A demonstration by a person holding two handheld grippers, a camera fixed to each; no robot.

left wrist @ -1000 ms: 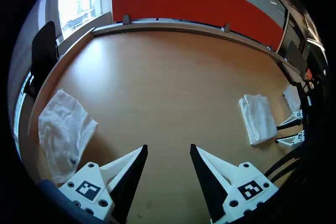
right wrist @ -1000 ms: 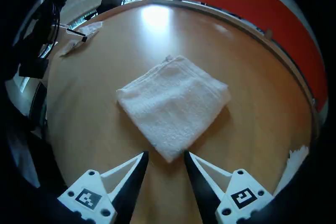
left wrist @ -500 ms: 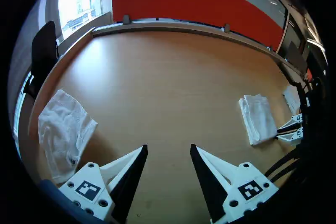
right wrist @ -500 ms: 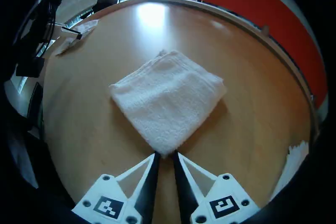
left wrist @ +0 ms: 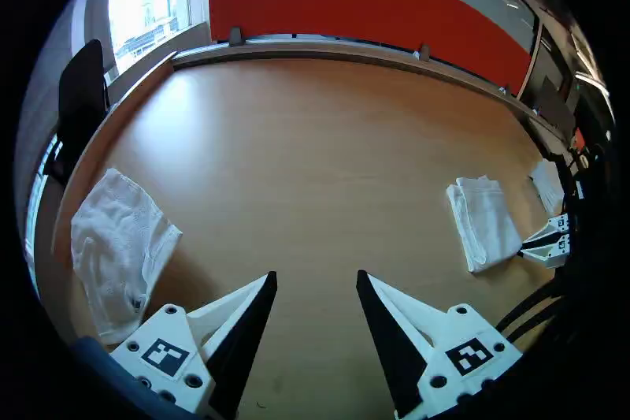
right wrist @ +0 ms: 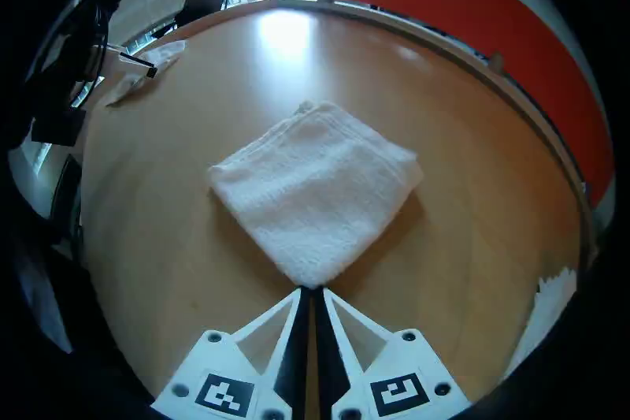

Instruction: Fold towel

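You are facing a white folded terry towel (right wrist: 315, 191), likely limp; pinch its near corner. Right gripper (right wrist: 312, 292) jaws shut, left gripper (left wrist: 315, 274) jaws wide.

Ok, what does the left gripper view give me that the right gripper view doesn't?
Left gripper view: the left gripper open above the bare table, plus a side look at the right gripper at the edge of the folded towel. Right gripper view: that towel's top face close up, its near corner at the right gripper's closed fingertips; whether they pinch cloth I cannot tell. Shared: the folded towel, the crumpled towel, the red panel.
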